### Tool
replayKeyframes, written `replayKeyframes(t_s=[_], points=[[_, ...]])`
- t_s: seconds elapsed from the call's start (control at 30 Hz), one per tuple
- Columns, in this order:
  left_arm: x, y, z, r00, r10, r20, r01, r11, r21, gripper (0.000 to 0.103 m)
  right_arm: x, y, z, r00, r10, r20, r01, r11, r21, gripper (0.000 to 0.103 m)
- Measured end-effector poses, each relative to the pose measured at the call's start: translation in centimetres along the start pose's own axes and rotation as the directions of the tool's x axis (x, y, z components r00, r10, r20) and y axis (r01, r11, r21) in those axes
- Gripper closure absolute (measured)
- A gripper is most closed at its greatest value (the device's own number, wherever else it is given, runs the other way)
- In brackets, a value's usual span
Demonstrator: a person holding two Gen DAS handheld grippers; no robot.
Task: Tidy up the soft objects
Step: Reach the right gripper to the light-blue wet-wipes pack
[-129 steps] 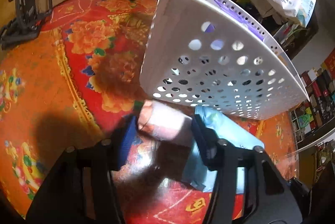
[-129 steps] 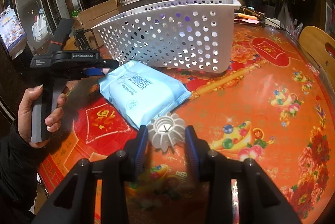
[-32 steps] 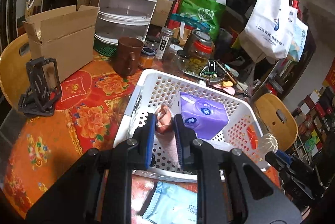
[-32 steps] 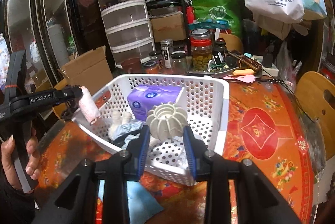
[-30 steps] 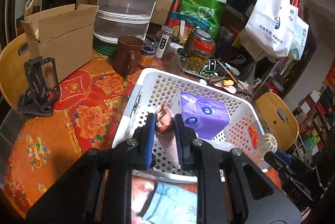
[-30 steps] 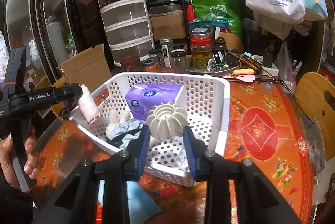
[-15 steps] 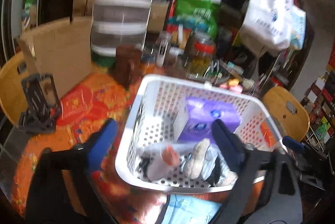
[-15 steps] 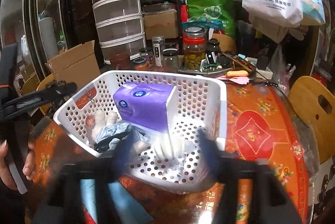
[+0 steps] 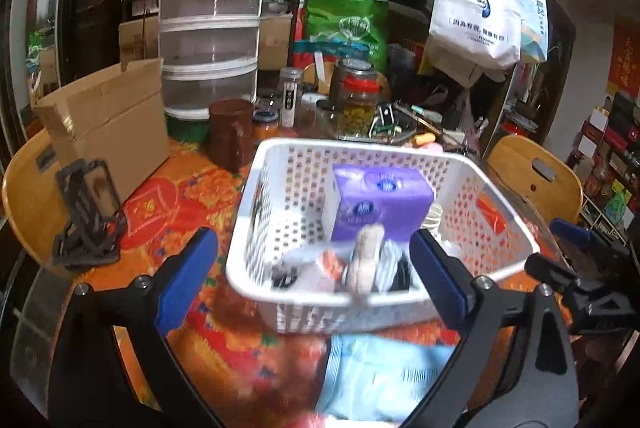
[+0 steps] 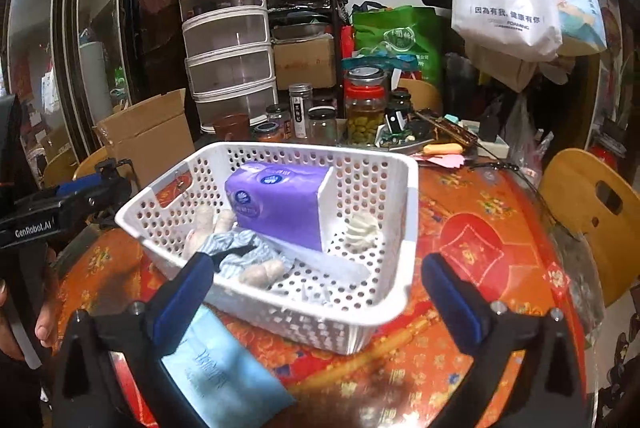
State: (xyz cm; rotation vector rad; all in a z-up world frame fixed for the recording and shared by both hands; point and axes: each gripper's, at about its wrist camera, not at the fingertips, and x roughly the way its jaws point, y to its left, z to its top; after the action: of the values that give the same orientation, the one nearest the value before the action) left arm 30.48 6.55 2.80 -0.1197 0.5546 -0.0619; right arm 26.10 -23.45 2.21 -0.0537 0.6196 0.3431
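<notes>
A white perforated basket (image 9: 256, 187) (image 10: 404, 211) stands on the red flowered table. Inside it are a purple tissue pack (image 9: 380, 203) (image 10: 276, 203), a plush doll in striped cloth (image 10: 236, 252), a pale pink roll (image 9: 320, 264) at the near wall and a white ribbed ball (image 10: 360, 228) in the right compartment. My left gripper (image 9: 312, 280) is open in front of the basket with nothing between its pads. My right gripper (image 10: 316, 296) has its jaws opening, also empty. A light blue wipes pack (image 9: 380, 376) (image 10: 216, 368) lies on the table just before the basket.
Behind the basket stand a brown mug (image 9: 230, 133), glass jars (image 9: 358, 99), stacked clear drawers (image 9: 210, 39) and a cardboard box (image 9: 104, 119). A black folding stand (image 9: 86, 211) sits at the left. A wooden chair (image 10: 592, 220) is at the right edge. A hand (image 10: 44, 328) holds the left gripper.
Both grippers were shut, the left on the pink roll, the right on the white ribbed ball. Both have opened wide, and the two things now lie in the basket.
</notes>
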Motion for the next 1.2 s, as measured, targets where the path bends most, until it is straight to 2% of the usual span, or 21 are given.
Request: replayKeyframes(t_s=[0.27, 0.33, 0.43, 0.6, 0.7, 0.77, 0.97, 1.2], points=[[-3.7, 1.3, -5.6, 0.998, -0.048, -0.045, 0.049, 0.999, 0.008, 0.007, -3.4, -0.5, -4.4, 0.999, 0.05, 0.0, -0.05, 0.997, 0.052, 0.0], [-3.9, 1.5, -7.2, 0.995, -0.063, -0.075, 0.064, 0.998, 0.011, 0.007, -3.6, -0.5, -6.1, 0.996, 0.085, -0.028, -0.083, 0.994, 0.072, 0.0], [-3.6, 1.4, -9.5, 0.99, -0.07, -0.121, 0.074, 0.997, 0.026, 0.007, -3.3, -0.1, -8.2, 0.993, 0.094, -0.068, -0.089, 0.993, 0.072, 0.0], [-1.8, 1.1, -11.8, 0.979, -0.085, -0.186, 0.09, 0.996, 0.019, 0.007, -2.6, 0.9, -10.9, 0.982, 0.146, -0.118, -0.137, 0.987, 0.083, 0.001], [-0.3, 1.1, -12.9, 0.967, -0.095, -0.236, 0.097, 0.995, 0.0, 0.007, -2.1, 1.7, -12.0, 0.975, 0.167, -0.149, -0.157, 0.985, 0.078, 0.01], [0.6, 1.4, -13.7, 0.955, -0.116, -0.275, 0.113, 0.993, -0.028, 0.007, -1.5, 2.4, -12.8, 0.965, 0.19, -0.182, -0.179, 0.981, 0.079, 0.02], [2.8, 1.7, -14.5, 0.933, -0.151, -0.327, 0.138, 0.989, -0.062, 0.008, -0.2, 3.6, -13.9, 0.948, 0.223, -0.228, -0.211, 0.975, 0.073, 0.036], [4.0, 1.6, -14.7, 0.915, -0.175, -0.364, 0.158, 0.985, -0.076, 0.009, 1.1, 5.3, -14.1, 0.919, 0.264, -0.292, -0.261, 0.964, 0.049, 0.043]])
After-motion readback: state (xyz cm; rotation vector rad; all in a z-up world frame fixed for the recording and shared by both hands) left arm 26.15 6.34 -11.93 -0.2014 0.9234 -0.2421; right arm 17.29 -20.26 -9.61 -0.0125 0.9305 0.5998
